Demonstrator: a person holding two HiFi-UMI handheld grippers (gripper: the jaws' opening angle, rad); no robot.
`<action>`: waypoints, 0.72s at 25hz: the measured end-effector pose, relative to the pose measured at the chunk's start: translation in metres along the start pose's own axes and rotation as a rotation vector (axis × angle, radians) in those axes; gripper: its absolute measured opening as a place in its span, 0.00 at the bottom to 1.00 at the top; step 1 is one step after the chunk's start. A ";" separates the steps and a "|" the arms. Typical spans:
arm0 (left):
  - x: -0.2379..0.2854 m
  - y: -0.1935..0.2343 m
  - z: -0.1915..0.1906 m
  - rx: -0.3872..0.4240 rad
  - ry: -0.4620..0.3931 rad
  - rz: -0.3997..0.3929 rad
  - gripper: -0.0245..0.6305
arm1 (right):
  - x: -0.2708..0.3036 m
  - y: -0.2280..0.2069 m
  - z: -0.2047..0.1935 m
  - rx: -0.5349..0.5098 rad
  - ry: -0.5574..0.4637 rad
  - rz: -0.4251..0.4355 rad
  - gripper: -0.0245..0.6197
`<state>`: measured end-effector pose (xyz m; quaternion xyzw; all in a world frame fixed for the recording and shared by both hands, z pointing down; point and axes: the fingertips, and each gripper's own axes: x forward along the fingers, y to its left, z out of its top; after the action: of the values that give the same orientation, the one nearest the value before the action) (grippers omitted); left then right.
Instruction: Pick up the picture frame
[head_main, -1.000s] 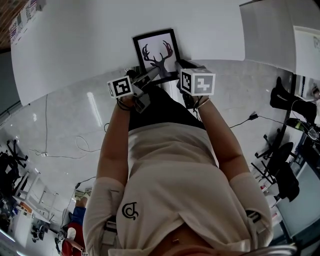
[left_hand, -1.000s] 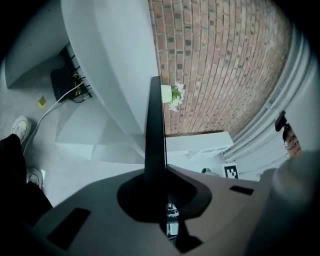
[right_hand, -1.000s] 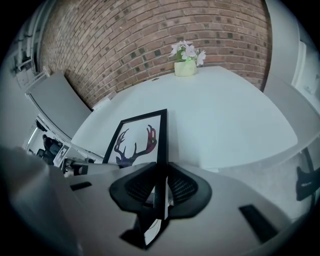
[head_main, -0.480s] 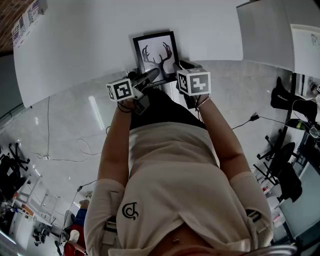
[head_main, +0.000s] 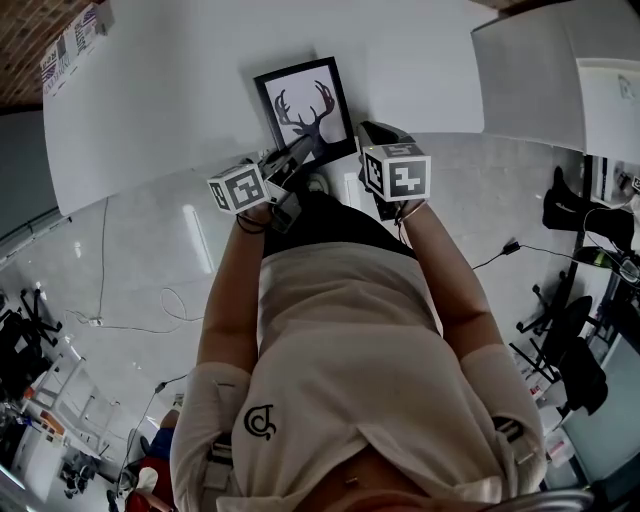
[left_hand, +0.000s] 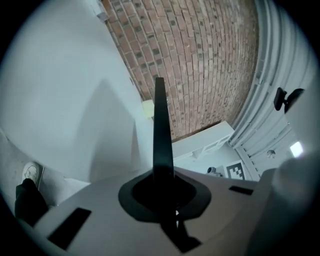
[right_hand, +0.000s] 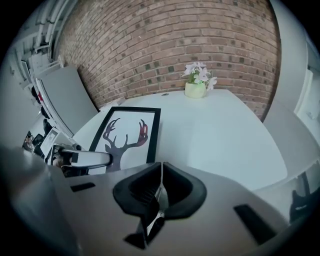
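The picture frame (head_main: 303, 106), black-edged with a deer print, is tilted over the white table (head_main: 150, 90) near its front edge. My left gripper (head_main: 291, 158) is shut on the frame's near left edge. In the left gripper view the frame (left_hand: 160, 130) rises edge-on from between the jaws of the left gripper (left_hand: 162, 187). My right gripper (head_main: 370, 132) hovers beside the frame's right side. Its jaws have just been closing and now meet with nothing between them. The right gripper view shows the right gripper (right_hand: 161, 187), the picture frame (right_hand: 127, 134) ahead on the left, and the left gripper (right_hand: 85, 160) at the frame's corner.
A pot of pale flowers (right_hand: 196, 85) stands at the table's far side before a brick wall (right_hand: 165, 45). A second grey table (head_main: 530, 70) lies to the right. Cables (head_main: 110, 300) and office chairs (head_main: 565, 330) are on the floor around the person.
The left gripper has raised and tilted the frame, shifting it up and left in the head view. Both grippers have risen a little. The right gripper sits farther from the frame's edge.
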<state>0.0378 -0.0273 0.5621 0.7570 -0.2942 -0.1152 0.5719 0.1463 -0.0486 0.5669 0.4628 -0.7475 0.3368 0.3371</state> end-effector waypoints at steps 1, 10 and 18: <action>-0.003 -0.002 0.010 0.011 -0.019 0.005 0.07 | 0.000 0.003 0.007 0.000 -0.015 0.003 0.06; -0.026 -0.055 0.094 0.222 -0.180 0.096 0.07 | -0.029 0.020 0.090 -0.080 -0.262 0.033 0.05; -0.054 -0.105 0.159 0.536 -0.305 0.187 0.07 | -0.058 0.043 0.162 -0.145 -0.479 0.049 0.05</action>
<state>-0.0536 -0.1053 0.4048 0.8244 -0.4648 -0.0928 0.3094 0.0953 -0.1388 0.4227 0.4857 -0.8392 0.1711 0.1747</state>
